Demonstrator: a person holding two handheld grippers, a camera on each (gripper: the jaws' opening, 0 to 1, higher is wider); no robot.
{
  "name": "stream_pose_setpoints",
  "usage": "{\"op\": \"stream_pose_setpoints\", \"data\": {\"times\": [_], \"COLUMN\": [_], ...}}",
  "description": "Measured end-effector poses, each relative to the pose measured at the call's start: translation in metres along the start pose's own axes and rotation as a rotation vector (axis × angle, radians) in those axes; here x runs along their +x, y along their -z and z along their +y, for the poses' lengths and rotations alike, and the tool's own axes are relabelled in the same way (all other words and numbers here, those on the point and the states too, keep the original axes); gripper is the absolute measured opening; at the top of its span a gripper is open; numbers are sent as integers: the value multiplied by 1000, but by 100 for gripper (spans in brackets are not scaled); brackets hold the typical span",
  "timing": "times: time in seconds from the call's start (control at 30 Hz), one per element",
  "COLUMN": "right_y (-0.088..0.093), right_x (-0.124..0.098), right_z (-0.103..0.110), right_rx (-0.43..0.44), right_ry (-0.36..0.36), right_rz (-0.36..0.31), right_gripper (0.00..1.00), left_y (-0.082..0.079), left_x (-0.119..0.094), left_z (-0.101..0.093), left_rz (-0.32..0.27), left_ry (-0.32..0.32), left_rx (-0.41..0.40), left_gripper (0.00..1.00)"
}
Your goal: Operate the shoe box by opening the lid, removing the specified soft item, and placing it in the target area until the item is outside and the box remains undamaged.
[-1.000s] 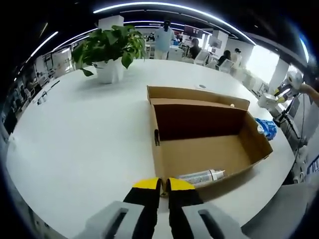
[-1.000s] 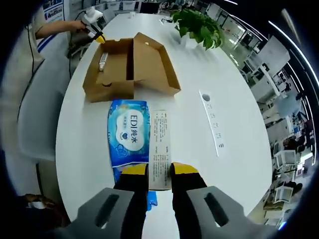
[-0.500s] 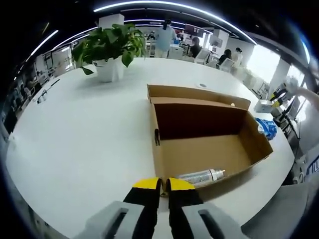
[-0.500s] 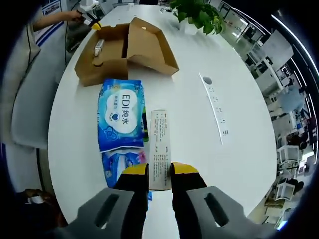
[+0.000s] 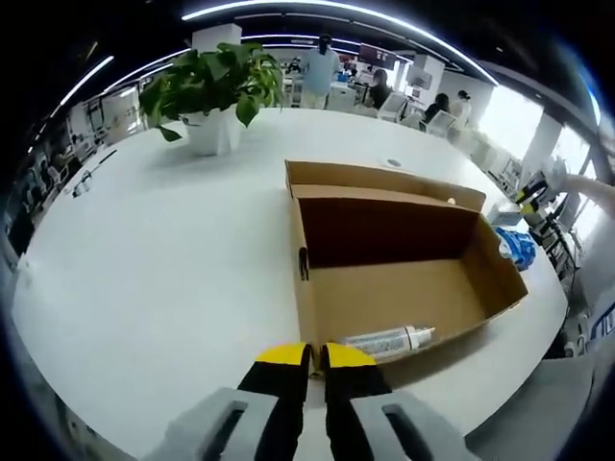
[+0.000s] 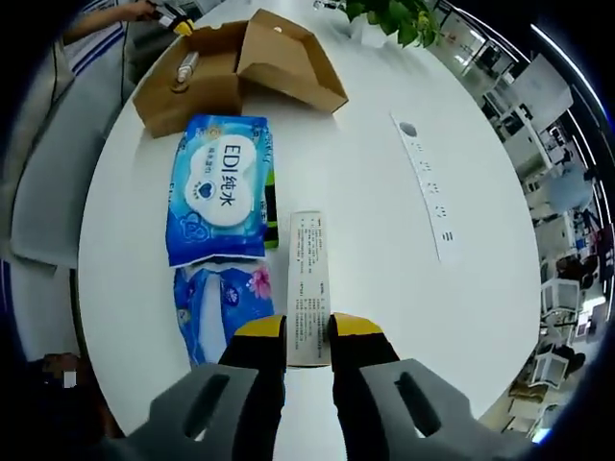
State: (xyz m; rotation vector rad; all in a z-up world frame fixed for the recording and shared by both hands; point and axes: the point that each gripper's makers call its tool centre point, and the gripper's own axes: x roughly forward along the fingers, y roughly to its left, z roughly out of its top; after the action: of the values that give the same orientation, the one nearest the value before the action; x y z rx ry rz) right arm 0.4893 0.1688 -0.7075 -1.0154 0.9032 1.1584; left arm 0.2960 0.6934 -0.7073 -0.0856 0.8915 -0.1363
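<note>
The right gripper point(image 6: 307, 331), jaws clamped on a long white printed paper box point(image 6: 308, 285), is at the placing step, beside blue wipes packs point(image 6: 220, 186) on the white desk point(image 6: 365, 192). The left gripper point(image 5: 315, 357), jaws together, rests at the open brown cardboard shoe box point(image 5: 394, 279). Next, I judge, release it.

An open-plan office: white meeting table point(image 5: 173, 250), potted plant point(image 5: 211, 91), desks point(image 6: 553, 307) behind.

The left gripper view looks from the table's near edge, close over the open shoe box point(image 5: 394, 269), toward a potted plant point(image 5: 213, 91) at the far side. The right gripper view looks down the table point(image 6: 384, 230) from well back. Both views share the box point(image 6: 226, 72), table and plant.
</note>
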Motion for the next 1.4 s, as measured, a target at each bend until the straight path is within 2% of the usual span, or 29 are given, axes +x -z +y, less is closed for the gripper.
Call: {"op": "stream_pose_setpoints", "data": {"times": [0.2,0.57,0.87,1.13,1.27,1.4], "right_y": [9,35,34,43,44,45], "right_x": [9,22,20,18,18,19], "right_z": [-1,9,9,6,5,2], "right_rx": [-17,-95,-90,-88,-57,-117], "right_ry": [-9,-30,-35,-21,-5,14], "right_rz": [23,118,125,155,163,186], "right_gripper": [15,15,15,15,16,17], "left_y": [0,0,1,1,1,0], "left_x": [1,1,1,1,1,1], "left_z": [0,1,1,1,1,1], "left_rz": [6,11,15,18,19,19], "left_ry": [-7,-9,-10,-7,-8,-9], "left_rx": [8,14,26,31,45,63], "left_gripper": [5,5,5,5,5,5]}}
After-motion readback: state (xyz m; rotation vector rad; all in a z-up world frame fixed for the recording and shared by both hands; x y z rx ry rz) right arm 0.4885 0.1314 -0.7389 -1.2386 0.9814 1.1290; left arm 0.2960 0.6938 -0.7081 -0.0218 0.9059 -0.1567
